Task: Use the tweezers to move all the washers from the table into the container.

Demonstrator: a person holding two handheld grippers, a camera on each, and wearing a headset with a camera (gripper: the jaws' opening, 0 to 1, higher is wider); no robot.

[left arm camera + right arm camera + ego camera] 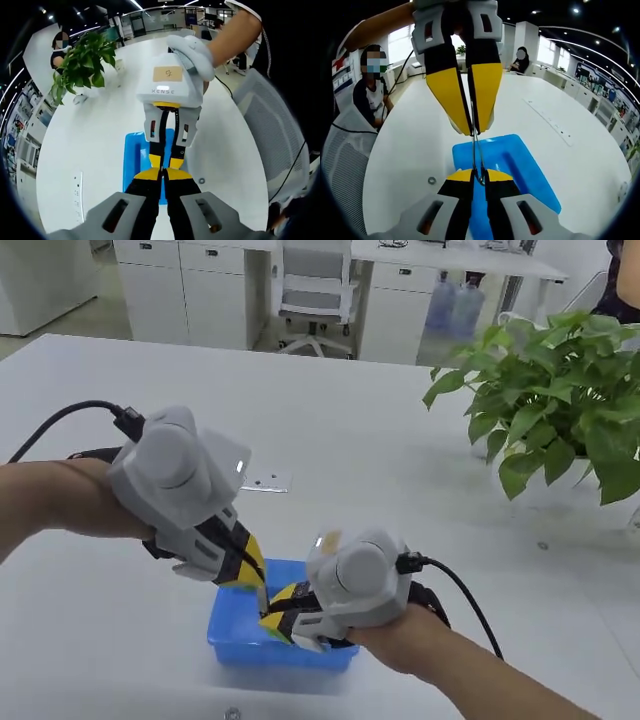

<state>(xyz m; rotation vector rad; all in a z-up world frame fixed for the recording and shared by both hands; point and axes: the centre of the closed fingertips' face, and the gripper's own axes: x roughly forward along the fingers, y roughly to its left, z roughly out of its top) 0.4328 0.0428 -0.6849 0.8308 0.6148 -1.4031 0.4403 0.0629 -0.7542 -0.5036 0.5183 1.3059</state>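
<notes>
Right gripper view, washer [431,180] beside container [530,175] edge

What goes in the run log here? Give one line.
left gripper shut on tweezers | right gripper shut on tweezers | both above container | one washer on table beside container

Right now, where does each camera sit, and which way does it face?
Head view: headset, looking down at left claw and right claw over the blue container; both forearms show.
Left gripper view: rides the left claw, faces the right claw; right forearm shows.
Right gripper view: rides the right claw, faces the left claw and tweezers; left forearm shows.
Both gripper views share the container and one washer.
</notes>
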